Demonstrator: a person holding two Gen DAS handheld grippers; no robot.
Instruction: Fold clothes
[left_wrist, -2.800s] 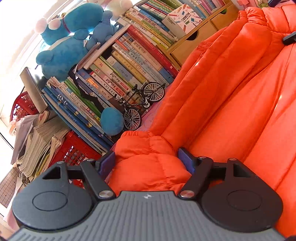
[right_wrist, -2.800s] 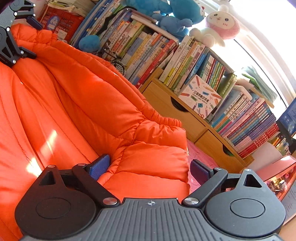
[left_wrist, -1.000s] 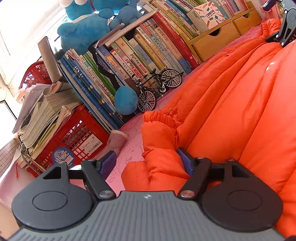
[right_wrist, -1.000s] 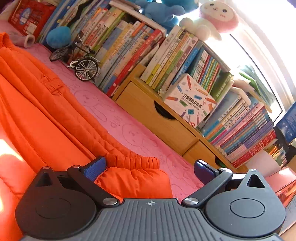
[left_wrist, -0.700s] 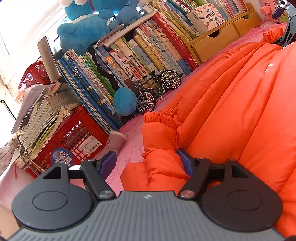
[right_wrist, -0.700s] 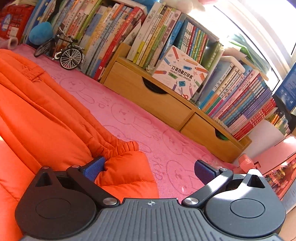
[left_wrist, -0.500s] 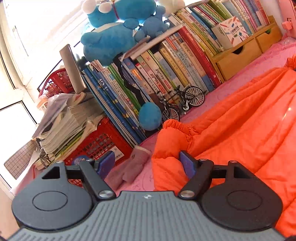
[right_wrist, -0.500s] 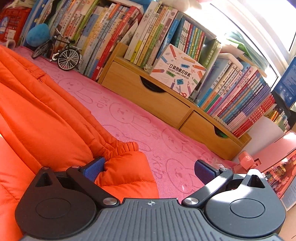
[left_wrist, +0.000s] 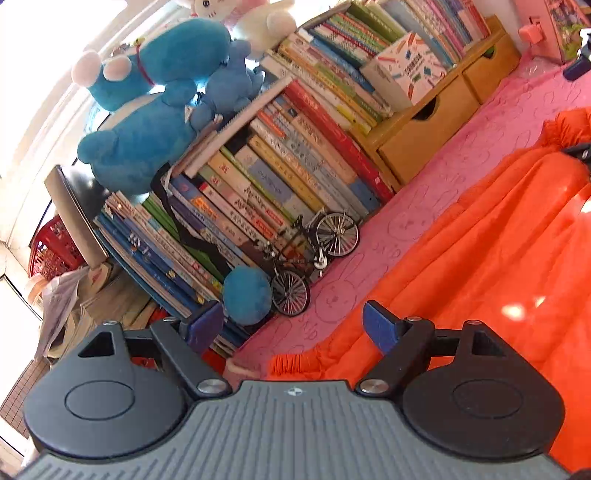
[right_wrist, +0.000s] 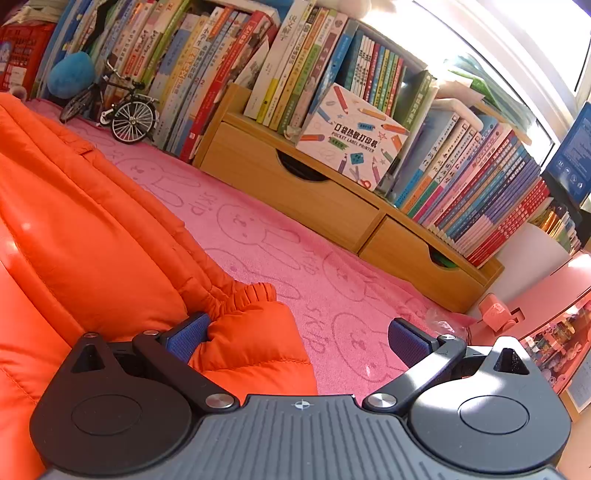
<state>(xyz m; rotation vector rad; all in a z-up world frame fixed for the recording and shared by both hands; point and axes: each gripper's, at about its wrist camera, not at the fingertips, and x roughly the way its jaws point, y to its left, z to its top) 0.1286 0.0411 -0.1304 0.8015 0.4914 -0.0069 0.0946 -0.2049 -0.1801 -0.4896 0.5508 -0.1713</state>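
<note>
Since the earlier frames the left hand-held gripper (left_wrist: 293, 325) has lifted off the jacket (left_wrist: 491, 258), jaws opening and empty, while the right hand-held gripper (right_wrist: 295, 338) stands apart, cuff between, jacket lying on the pink bench (right_wrist: 258, 236).
</note>
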